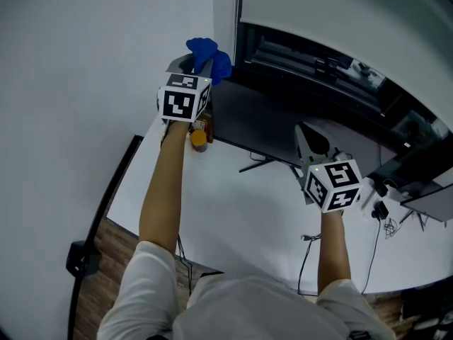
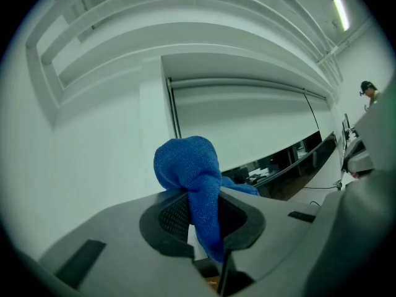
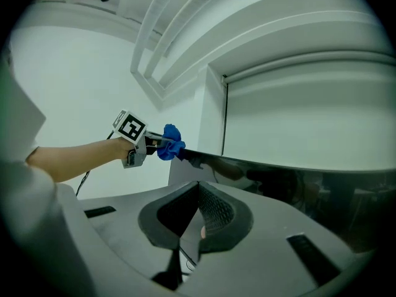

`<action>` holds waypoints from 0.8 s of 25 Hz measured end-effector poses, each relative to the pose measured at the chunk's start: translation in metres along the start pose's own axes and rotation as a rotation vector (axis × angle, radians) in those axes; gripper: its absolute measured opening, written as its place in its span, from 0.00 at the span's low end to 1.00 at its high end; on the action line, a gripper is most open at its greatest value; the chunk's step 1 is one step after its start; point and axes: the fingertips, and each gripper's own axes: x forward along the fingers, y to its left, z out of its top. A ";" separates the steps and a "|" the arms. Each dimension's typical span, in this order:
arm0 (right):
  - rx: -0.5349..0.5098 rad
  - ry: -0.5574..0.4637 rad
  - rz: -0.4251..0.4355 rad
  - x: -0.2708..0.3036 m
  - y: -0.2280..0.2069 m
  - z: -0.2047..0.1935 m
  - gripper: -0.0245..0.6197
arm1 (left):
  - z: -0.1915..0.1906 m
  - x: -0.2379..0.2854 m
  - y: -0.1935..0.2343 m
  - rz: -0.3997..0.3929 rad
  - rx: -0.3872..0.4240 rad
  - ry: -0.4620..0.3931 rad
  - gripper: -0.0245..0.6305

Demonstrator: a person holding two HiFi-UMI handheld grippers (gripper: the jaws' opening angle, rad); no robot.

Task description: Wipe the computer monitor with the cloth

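A blue cloth (image 1: 206,52) is bunched between the jaws of my left gripper (image 1: 200,68), which is shut on it. In the left gripper view the cloth (image 2: 189,163) bulges above the jaws of the left gripper (image 2: 199,198). The right gripper view shows the cloth (image 3: 171,142) against the top left corner of the dark monitor (image 3: 297,187). The monitor (image 1: 263,122) stands on the white table (image 1: 233,204), and its screen (image 2: 281,164) runs off to the right. My right gripper (image 1: 310,139) hovers in front of the screen's right half; its jaws (image 3: 198,188) meet at the tips, with nothing between them.
An orange-capped small container (image 1: 199,139) stands by the monitor's left end. The monitor's stand foot (image 1: 258,163) and cables (image 1: 308,248) lie on the table. Small devices (image 1: 382,207) clutter the right side. A wall and a window blind (image 2: 247,116) are behind. A dark chair part (image 1: 83,258) is at lower left.
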 end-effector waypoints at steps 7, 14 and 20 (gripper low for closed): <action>0.009 0.014 0.012 0.023 0.011 -0.009 0.06 | -0.055 0.006 0.013 -0.003 0.001 0.087 0.15; 0.006 0.040 0.025 0.032 0.012 -0.028 0.06 | -0.111 0.011 -0.006 -0.059 -0.062 0.121 0.15; 0.002 0.086 0.022 0.041 0.011 -0.055 0.06 | -0.167 0.017 -0.019 -0.076 -0.091 0.208 0.15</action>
